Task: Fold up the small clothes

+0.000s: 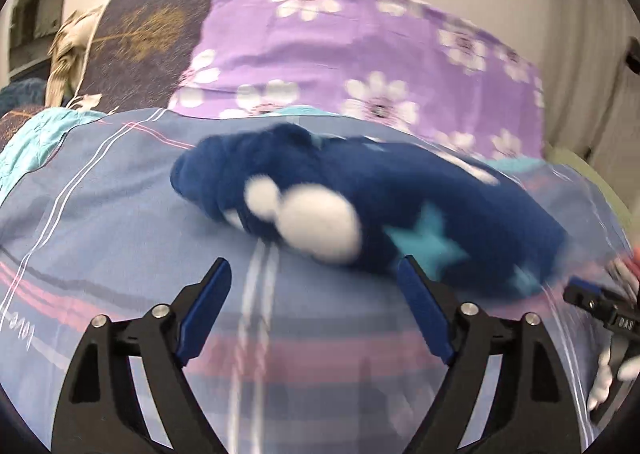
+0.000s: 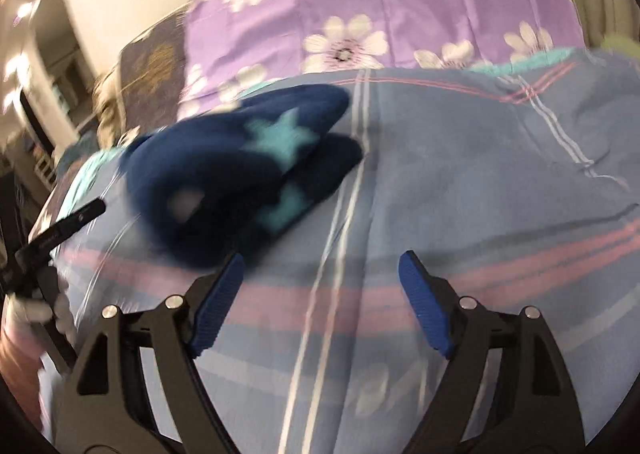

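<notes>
I am holding my left gripper [image 1: 314,268] spread wide over the striped blue bedsheet [image 1: 100,222], pinching nothing, and my right gripper [image 2: 322,264] is spread the same way, also with nothing between its fingers. The small dark blue fleece garment [image 1: 400,190] with turquoise stars is lying on the sheet just ahead of both tools, bunched into a thick lump. In the right view it is sitting to the left, looking doubled over on itself, one layer on another. I am judging that at least one fold is done, though it is looking loose and rounded, so tidying or another fold may be left. Both views are blurring badly. I am not making out what garment it is, nor what the white fluffy patches [image 1: 316,220] are. The purple flowered cloth [image 1: 360,50] is lying behind it.
</notes>
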`<action>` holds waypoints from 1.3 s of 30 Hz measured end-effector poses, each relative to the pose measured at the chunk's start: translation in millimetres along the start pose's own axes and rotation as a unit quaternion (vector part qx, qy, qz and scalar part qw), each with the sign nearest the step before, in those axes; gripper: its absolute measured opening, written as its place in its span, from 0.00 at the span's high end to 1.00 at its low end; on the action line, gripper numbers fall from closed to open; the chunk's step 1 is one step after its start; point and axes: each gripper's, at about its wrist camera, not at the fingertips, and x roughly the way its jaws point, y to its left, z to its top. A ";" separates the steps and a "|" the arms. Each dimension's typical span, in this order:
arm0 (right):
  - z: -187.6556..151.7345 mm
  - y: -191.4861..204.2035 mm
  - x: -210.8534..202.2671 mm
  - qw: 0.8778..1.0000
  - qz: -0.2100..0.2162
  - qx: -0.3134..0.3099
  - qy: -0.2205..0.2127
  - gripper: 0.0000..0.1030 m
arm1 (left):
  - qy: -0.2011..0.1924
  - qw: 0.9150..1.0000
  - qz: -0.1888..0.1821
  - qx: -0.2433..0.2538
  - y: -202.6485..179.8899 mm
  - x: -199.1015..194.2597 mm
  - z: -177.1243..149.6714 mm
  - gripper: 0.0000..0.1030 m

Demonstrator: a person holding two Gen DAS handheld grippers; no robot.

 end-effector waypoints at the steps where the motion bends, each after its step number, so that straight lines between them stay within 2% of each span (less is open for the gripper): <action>1: -11.9 11.4 -20.7 1.000 -0.001 -0.016 -0.007 0.20 | -0.002 1.000 -0.009 0.010 -8.2 -19.6 -12.5 0.13; 3: -30.0 29.3 -53.7 0.999 -0.003 -0.035 -0.024 0.17 | -0.014 0.999 -0.018 0.029 -21.5 -51.4 -32.8 0.10; 6: -61.6 56.9 -117.6 0.996 -0.005 -0.063 -0.062 0.11 | -0.044 0.997 -0.012 0.061 -43.5 -104.9 -61.4 0.05; 9: -84.6 74.0 -171.5 0.994 -0.001 -0.059 -0.091 0.02 | -0.070 0.994 -0.016 0.078 -67.4 -161.1 -82.1 0.01; 13: -105.4 87.2 -226.8 0.992 -0.006 -0.034 -0.120 0.02 | -0.105 0.991 -0.021 0.080 -90.7 -220.2 -100.1 0.01; 16: -122.6 91.8 -261.7 0.991 -0.030 -0.015 -0.130 0.02 | -0.121 0.989 -0.017 0.079 -106.4 -258.5 -116.7 0.01; 21: -150.6 92.5 -293.2 0.991 -0.043 -0.009 -0.124 0.02 | -0.117 0.988 -0.015 0.102 -130.2 -300.9 -141.7 0.01; 26: -175.3 92.0 -306.9 0.992 -0.050 -0.006 -0.117 0.02 | -0.134 0.983 -0.015 0.127 -149.5 -336.3 -161.9 0.01; 30: -184.8 97.0 -316.9 0.989 -0.068 -0.012 -0.128 0.02 | -0.132 0.983 -0.018 0.123 -154.7 -347.3 -167.3 0.01; 34: -196.3 99.9 -323.8 0.989 -0.068 -0.010 -0.128 0.02 | -0.110 0.986 -0.012 0.122 -159.1 -345.1 -177.9 0.01; 39: -203.8 100.2 -325.6 0.989 -0.082 -0.013 -0.125 0.02 | -0.099 0.988 -0.014 0.116 -156.9 -344.0 -186.1 0.01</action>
